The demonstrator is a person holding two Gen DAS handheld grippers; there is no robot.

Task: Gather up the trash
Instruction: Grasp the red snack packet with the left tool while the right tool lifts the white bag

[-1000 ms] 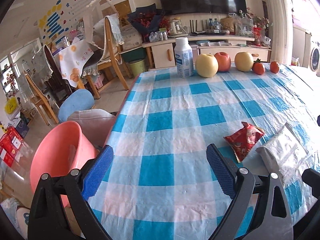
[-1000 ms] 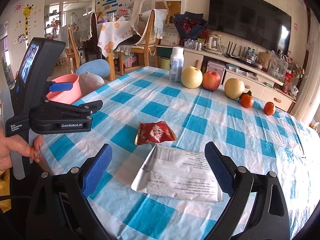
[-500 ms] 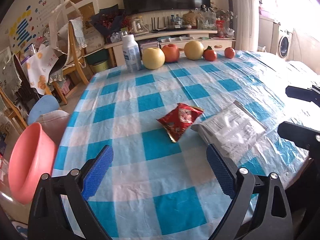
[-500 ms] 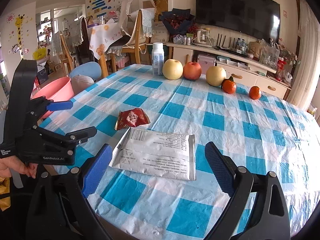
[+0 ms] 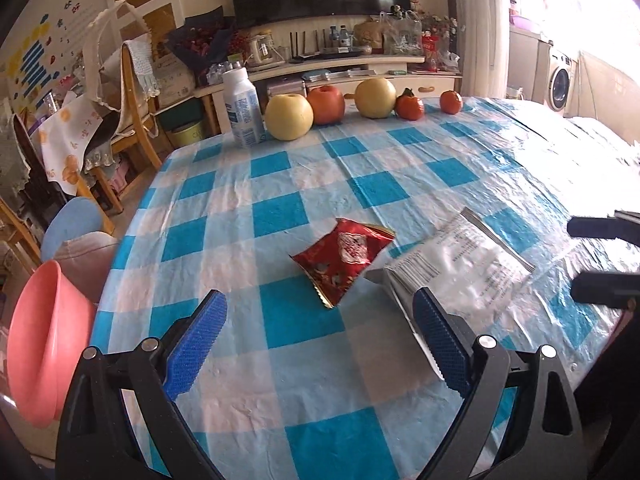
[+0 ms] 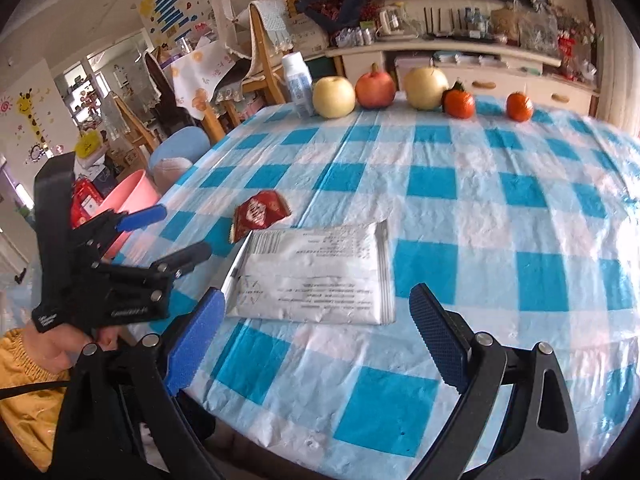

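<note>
A crumpled red snack wrapper [image 5: 344, 258] lies on the blue-checked tablecloth [image 5: 280, 208], touching a flat silver foil pouch [image 5: 460, 264] to its right. My left gripper [image 5: 320, 336] is open and empty, a little short of the wrapper. My right gripper [image 6: 316, 332] is open and empty, just short of the silver pouch [image 6: 316, 276]; the red wrapper [image 6: 258, 216] lies beyond the pouch's left end. The left gripper also shows at the left of the right wrist view [image 6: 164, 232]. A pink bucket [image 5: 44, 344] stands off the table's left edge.
A white bottle [image 5: 242, 108], two pale pears [image 5: 289, 117], a red apple [image 5: 327, 105] and two small orange fruits [image 5: 451, 102] line the table's far edge. Chairs [image 5: 128, 92] and a blue stool [image 5: 74, 226] stand to the left. The table's near edge [image 6: 320, 452] is close below the right gripper.
The left gripper has turned right and closed in on the red wrapper, which is now centred between its fingers. The right gripper has come lower and closer to the silver pouch.
</note>
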